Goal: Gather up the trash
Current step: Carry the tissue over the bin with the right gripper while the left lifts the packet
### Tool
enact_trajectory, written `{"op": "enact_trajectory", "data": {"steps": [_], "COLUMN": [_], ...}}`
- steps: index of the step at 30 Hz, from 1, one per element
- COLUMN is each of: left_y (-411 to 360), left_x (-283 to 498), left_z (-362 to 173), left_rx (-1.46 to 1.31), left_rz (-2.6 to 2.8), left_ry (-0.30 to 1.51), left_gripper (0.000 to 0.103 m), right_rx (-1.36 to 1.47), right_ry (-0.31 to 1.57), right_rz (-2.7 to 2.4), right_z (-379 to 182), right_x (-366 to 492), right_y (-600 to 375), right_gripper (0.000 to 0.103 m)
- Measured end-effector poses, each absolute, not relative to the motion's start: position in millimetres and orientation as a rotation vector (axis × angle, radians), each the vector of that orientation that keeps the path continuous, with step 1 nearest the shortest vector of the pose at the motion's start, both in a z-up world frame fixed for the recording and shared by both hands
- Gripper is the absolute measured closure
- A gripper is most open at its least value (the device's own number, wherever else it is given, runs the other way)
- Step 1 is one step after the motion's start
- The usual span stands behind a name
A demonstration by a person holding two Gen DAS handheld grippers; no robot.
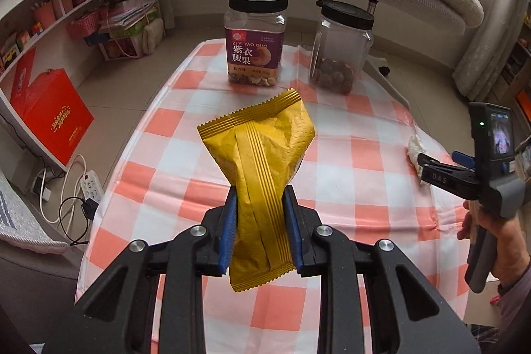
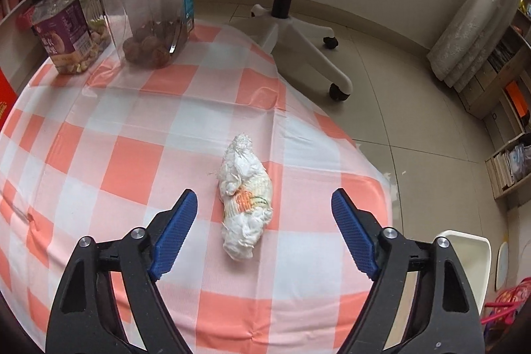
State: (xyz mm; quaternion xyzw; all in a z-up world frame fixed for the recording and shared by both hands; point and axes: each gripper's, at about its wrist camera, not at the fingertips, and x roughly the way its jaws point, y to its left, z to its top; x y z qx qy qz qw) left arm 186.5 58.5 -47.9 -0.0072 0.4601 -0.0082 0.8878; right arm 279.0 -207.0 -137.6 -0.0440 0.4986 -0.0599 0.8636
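My left gripper (image 1: 260, 204) is shut on a yellow snack wrapper (image 1: 262, 151) and holds it upright above the checked tablecloth (image 1: 186, 161). My right gripper (image 2: 264, 204) is open, its blue pads (image 2: 176, 221) either side of a crumpled white tissue wad (image 2: 244, 198) that lies on the cloth (image 2: 132, 128) near the table's right edge. In the left wrist view the right gripper (image 1: 428, 168) shows at the right, next to the same wad (image 1: 416, 151).
Two black-lidded clear jars stand at the table's far end: a purple-labelled cashew jar (image 1: 255, 38) and a jar with brown nuts (image 1: 341, 48). An office chair (image 2: 298, 22) stands beyond the table. A white bin (image 2: 464, 251) sits below right. Shelves and a red box (image 1: 53, 115) are on the left.
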Motion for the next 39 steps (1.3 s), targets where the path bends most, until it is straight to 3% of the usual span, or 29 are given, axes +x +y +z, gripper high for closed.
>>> {"op": "enact_trajectory", "data": {"steps": [2, 3, 4, 11, 26, 39], "left_y": [62, 62, 64, 82, 83, 58], "left_x": [185, 185, 185, 184, 167, 164], "left_z": [-47, -48, -48, -47, -28, -26], "left_rx": [0.015, 0.036, 0.048, 0.061, 0.035, 0.046], "left_rz": [0.001, 0.008, 0.009, 0.035, 0.037, 0.039], "left_ry": [0.928, 0.918, 0.914, 0.894, 0.837, 0.788], "left_gripper": [0.076, 0.076, 0.076, 0.076, 0.075, 0.074], "right_rx": [-0.081, -0.069, -0.042, 0.124, -0.044, -0.043], "right_ry": [1.073, 1.093, 1.119, 1.064, 0.754, 0.537], "right_rz": [-0.128, -0.126, -0.116, -0.118, 0.014, -0.097], "right_z": [-149, -155, -162, -150, -27, -12], "right_x": [287, 290, 292, 276, 173, 129], "right_y": [-209, -210, -213, -213, -155, -192], "right_gripper": [0.036, 0.05, 0.072, 0.074, 0.074, 0.073]}}
